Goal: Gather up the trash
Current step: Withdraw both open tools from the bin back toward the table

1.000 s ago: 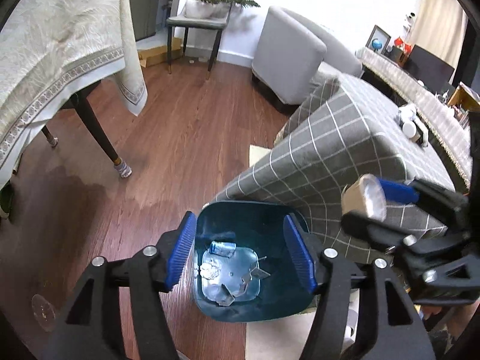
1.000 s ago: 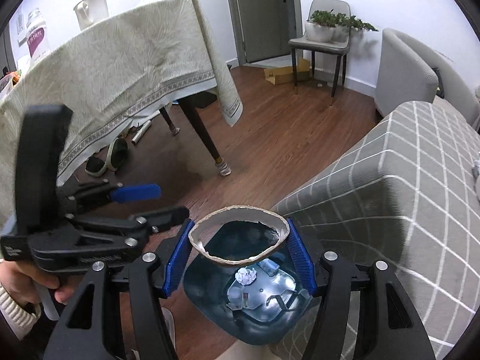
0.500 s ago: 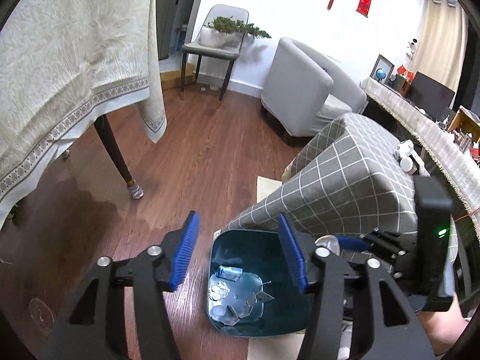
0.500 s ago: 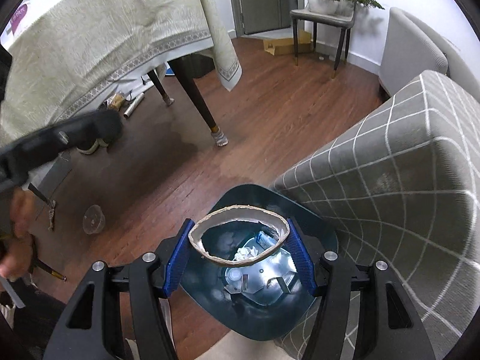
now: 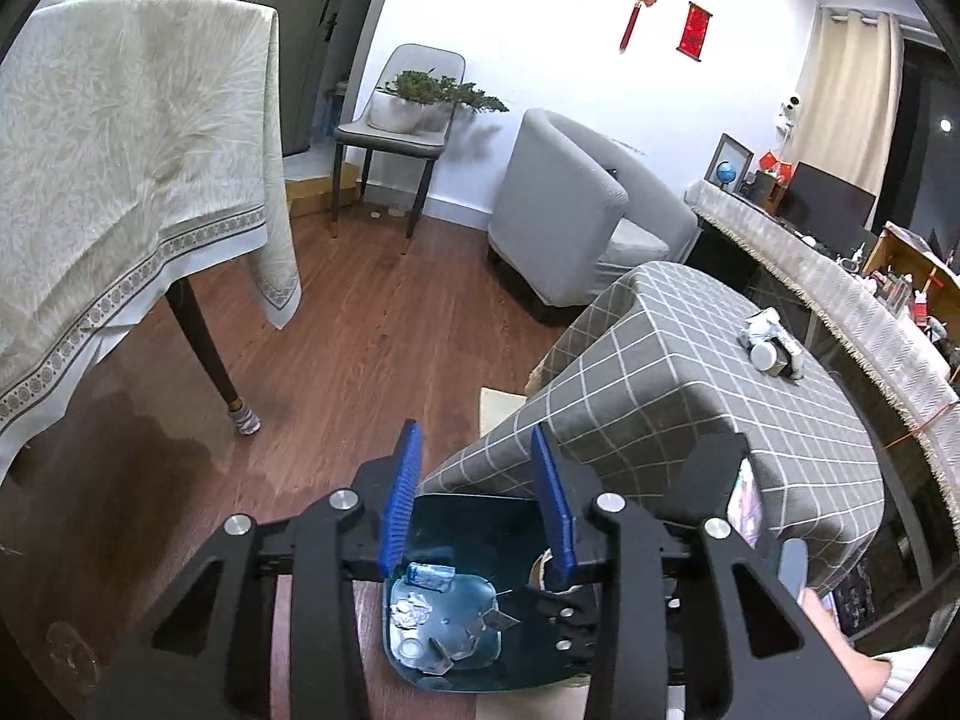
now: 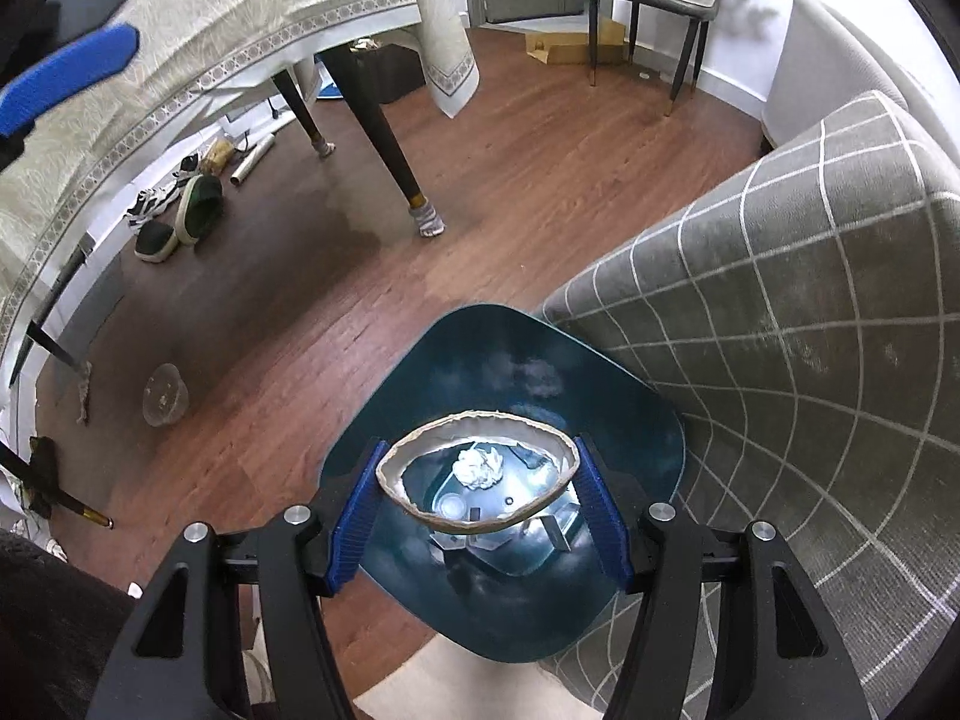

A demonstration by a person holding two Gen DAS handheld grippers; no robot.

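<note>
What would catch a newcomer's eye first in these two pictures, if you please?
Most striking is the squashed paper cup pinched in the right gripper, held straight above the open teal trash bin on the wooden floor beside the grey checked ottoman. Crumpled paper and foil scraps already lie on the bin's bottom. The left gripper holds nothing, its jaws closing over the same bin.

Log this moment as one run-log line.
right gripper: shut on paper cup, over blue bin | left gripper: closing, nothing between jaws
</note>
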